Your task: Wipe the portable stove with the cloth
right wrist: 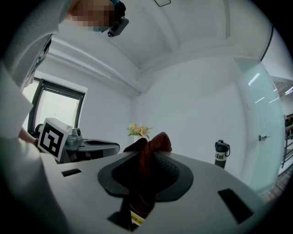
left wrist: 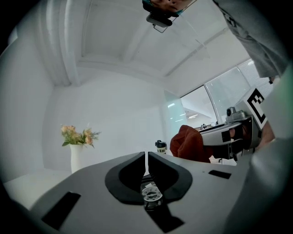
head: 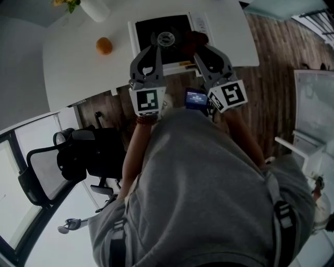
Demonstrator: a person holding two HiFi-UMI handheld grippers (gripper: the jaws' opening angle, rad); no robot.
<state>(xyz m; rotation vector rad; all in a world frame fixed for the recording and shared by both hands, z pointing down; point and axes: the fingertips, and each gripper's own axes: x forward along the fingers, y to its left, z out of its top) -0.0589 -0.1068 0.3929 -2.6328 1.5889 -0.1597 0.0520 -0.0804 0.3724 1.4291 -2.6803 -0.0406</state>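
A dark bottle [right wrist: 221, 155], at four o'clock in the right gripper view, bears a white label reading "Koi". A yellow tag [right wrist: 136, 218] on the cloth [right wrist: 145, 164] is unreadable.

White table [head: 73, 68] bears stove [head: 151, 27], orange [head: 104, 46], vase [head: 95, 9].

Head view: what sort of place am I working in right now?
Probably an office or meeting room: a black mesh office chair stands near a white table on a wood-plank floor, and the left gripper view shows glass partition walls in the background.
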